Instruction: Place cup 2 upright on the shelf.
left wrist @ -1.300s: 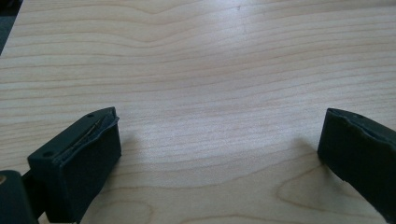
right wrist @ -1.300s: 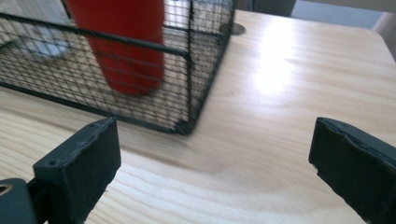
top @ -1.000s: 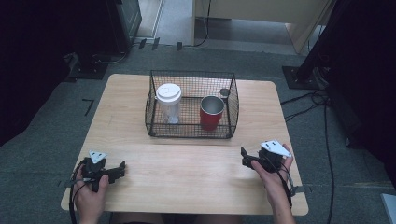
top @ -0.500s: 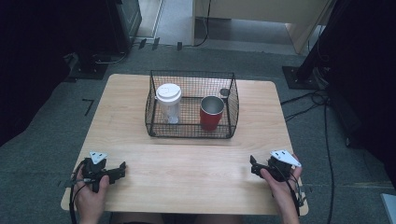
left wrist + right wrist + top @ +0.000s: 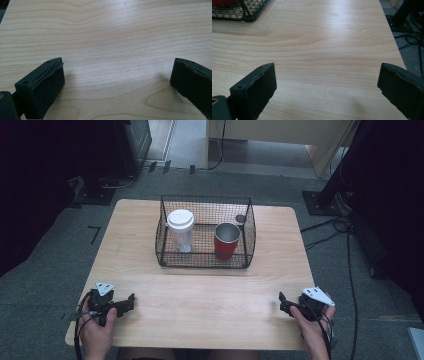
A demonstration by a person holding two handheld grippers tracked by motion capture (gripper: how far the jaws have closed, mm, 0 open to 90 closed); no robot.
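The right gripper (image 5: 286, 303) has been pulled back and down toward the near edge of the table (image 5: 210, 295) since the earlier picture, while the left gripper (image 5: 129, 301) has stayed put. Both sets of jaws are spread wide, and nothing is held. The red cup (image 5: 226, 240) and the clear cup with a white lid (image 5: 180, 230) are seen standing in the wire basket (image 5: 205, 261), well apart from both grippers. The work looks done or not yet begun; a long reach forward would be needed next.

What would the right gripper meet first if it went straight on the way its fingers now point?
Probably nothing soon: the right gripper, open and empty, faces bare table. The wire basket lies off to the left of its line, though depth is hard to judge.
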